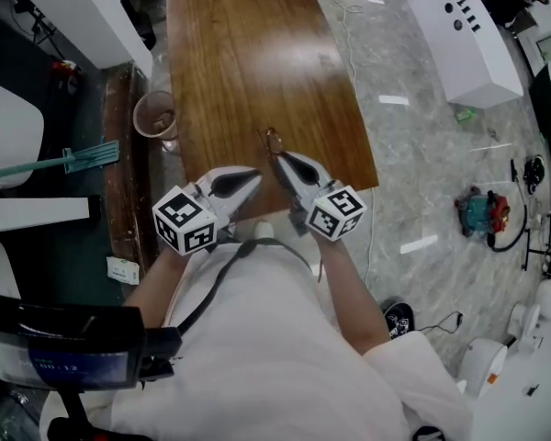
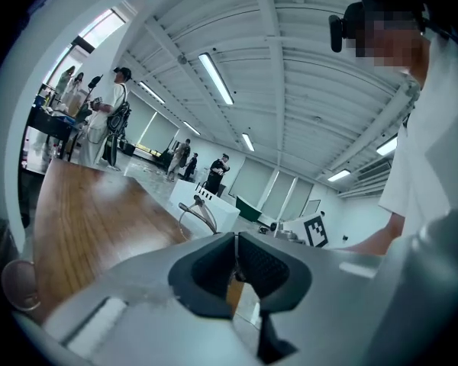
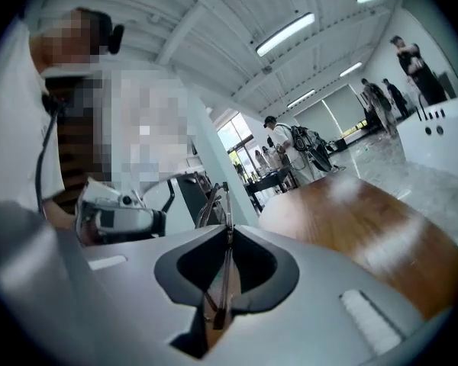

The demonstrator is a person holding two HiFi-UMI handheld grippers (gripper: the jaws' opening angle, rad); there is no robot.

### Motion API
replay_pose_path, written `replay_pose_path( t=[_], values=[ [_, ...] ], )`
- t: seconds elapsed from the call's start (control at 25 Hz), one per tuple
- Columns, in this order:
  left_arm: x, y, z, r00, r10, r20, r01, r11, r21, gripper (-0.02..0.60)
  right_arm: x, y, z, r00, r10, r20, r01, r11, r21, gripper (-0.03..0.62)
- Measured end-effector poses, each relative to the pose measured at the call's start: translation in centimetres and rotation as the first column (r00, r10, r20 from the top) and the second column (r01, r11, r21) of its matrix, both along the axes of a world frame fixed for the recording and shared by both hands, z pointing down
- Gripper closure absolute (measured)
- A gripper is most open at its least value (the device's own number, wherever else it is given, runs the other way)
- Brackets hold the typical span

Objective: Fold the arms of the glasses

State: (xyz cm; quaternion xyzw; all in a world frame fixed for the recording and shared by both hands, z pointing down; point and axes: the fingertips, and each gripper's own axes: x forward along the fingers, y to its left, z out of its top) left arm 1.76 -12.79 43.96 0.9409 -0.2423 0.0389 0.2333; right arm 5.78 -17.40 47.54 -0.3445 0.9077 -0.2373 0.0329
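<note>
Right gripper view showed our right tongs (image 3: 227, 235) clamped on the glasses (image 3: 223, 203), held just above the worktop (image 3: 351, 212) and seemingly flat; our left tongs (image 2: 236, 241) stood narrow and empty; whether both arms were folded we could not tell.

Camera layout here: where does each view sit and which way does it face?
Head view: on the person's head, steeply down on the table; both forearms, left hand-held gripper and right hand-held gripper show.
Left gripper view: along its jaws toward the glasses; shirt, forearm at right.
Right gripper view: along jaws shut on the glasses; shirt at left.
Shared: glasses, table everywhere.
</note>
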Motion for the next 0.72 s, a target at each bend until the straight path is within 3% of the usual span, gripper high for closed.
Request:
replay_pose_path(
  t=[0.08,0.12,0.2,0.32,0.44,0.56,0.64,0.72],
  values=[
    [-1.2,-0.6,1.4,0.998,-0.056,0.022,0.056,0.998,-0.011,0.577,0.2,-1.3,2.5,0.982,-0.016,-0.189,0.022,0.999,0.03,0.563],
    [-1.9,-0.9,2.0,0.996,-0.089,0.033,0.089,0.996,-0.016,0.577,0.2,-2.0,4.0,0.955,-0.033,-0.296,0.05,0.998,0.048,0.563],
    [-3.2,-1.4,3.3,0.988,-0.146,0.052,0.147,0.989,-0.029,0.577,-0.2,-3.1,6.9,0.871,-0.08,-0.486,0.132,0.988,0.075,0.563],
    [-4.7,-1.8,5.0,0.973,-0.21,0.095,0.215,0.975,-0.057,0.577,-0.8,-4.7,10.7,0.712,-0.136,-0.689,0.285,0.953,0.106,0.562],
    [-6.4,-1.3,6.8,0.953,-0.268,0.138,0.282,0.955,-0.091,0.577,-2.4,-5.3,14.1,0.535,-0.158,-0.83,0.449,0.885,0.121,0.562],
    [-8.4,-0.1,8.2,0.927,-0.334,0.17,0.356,0.927,-0.119,0.577,-4.6,-5.1,17.3,0.364,-0.158,-0.918,0.605,0.79,0.104,0.562],
    [-9.3,0.7,8.6,0.909,-0.377,0.179,0.402,0.907,-0.129,0.577,-5.5,-5.1,19.0,0.294,-0.149,-0.944,0.67,0.736,0.092,0.562],
    [-10.2,1.3,8.9,0.89,-0.414,0.189,0.441,0.887,-0.134,0.577,-6.3,-5.4,20.2,0.268,-0.131,-0.955,0.702,0.705,0.101,0.562]
  ],
)
